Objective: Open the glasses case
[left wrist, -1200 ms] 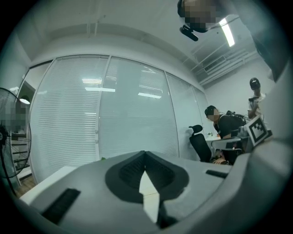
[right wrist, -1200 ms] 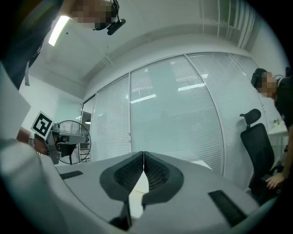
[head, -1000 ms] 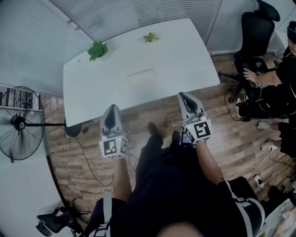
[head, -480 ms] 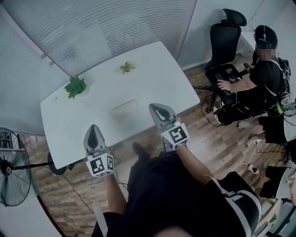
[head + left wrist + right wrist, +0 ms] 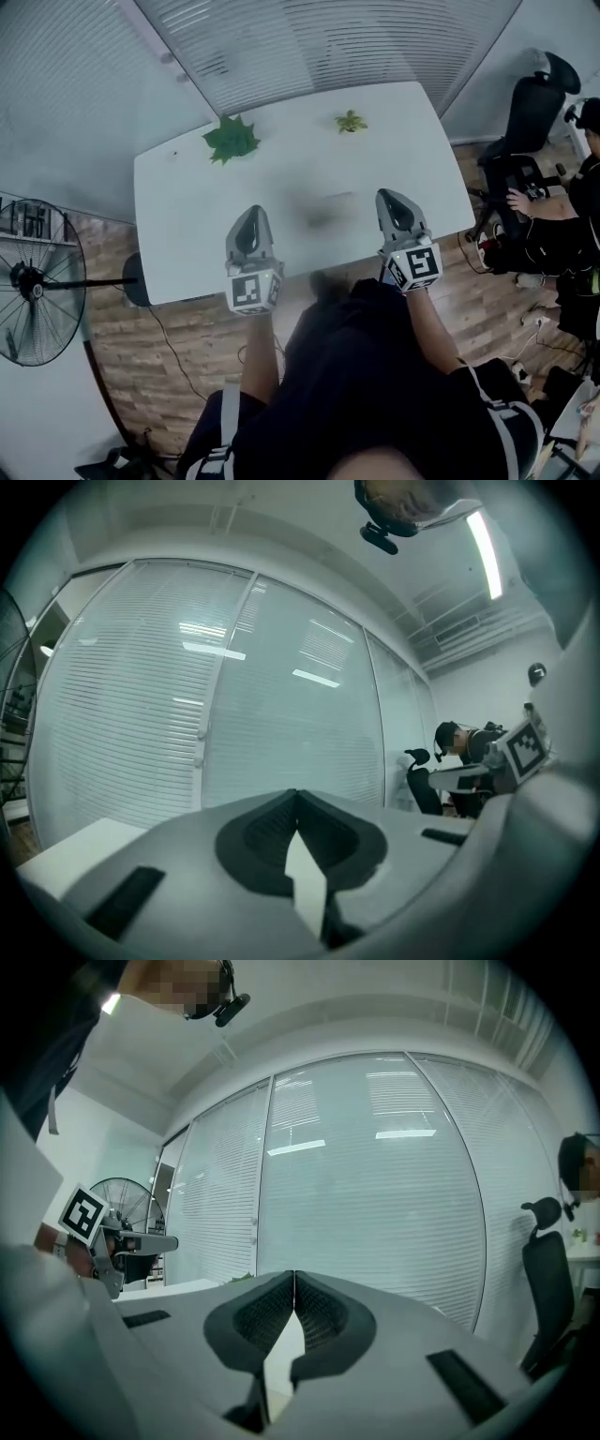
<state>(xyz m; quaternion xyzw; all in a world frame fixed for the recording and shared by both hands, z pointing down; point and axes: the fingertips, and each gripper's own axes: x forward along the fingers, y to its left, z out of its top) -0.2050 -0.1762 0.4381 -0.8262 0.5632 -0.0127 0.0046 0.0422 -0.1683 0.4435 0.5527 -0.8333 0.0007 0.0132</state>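
Observation:
In the head view a white table (image 5: 187, 206) stands ahead. A pale, flat, blurred rectangle (image 5: 327, 208) lies on its near middle; it looks like the glasses case. My left gripper (image 5: 250, 216) reaches over the table's front edge, left of the case. My right gripper (image 5: 390, 197) is over the front edge just right of it. Neither touches the case. In the left gripper view the left gripper (image 5: 296, 794) has its jaws together with nothing in them. The right gripper (image 5: 294, 1274) looks the same in its own view. The case is hidden in both gripper views.
A large green plant (image 5: 232, 139) and a small one (image 5: 351, 120) sit at the table's far edge, before slatted blinds. A standing fan (image 5: 33, 281) is on the left, its cable across the wooden floor. An office chair (image 5: 530, 112) and a seated person (image 5: 572, 206) are at the right.
Both grippers have moved forward from over the floor to over the table's front edge. The head view has swung about, so the table has shifted. Both stay shut.

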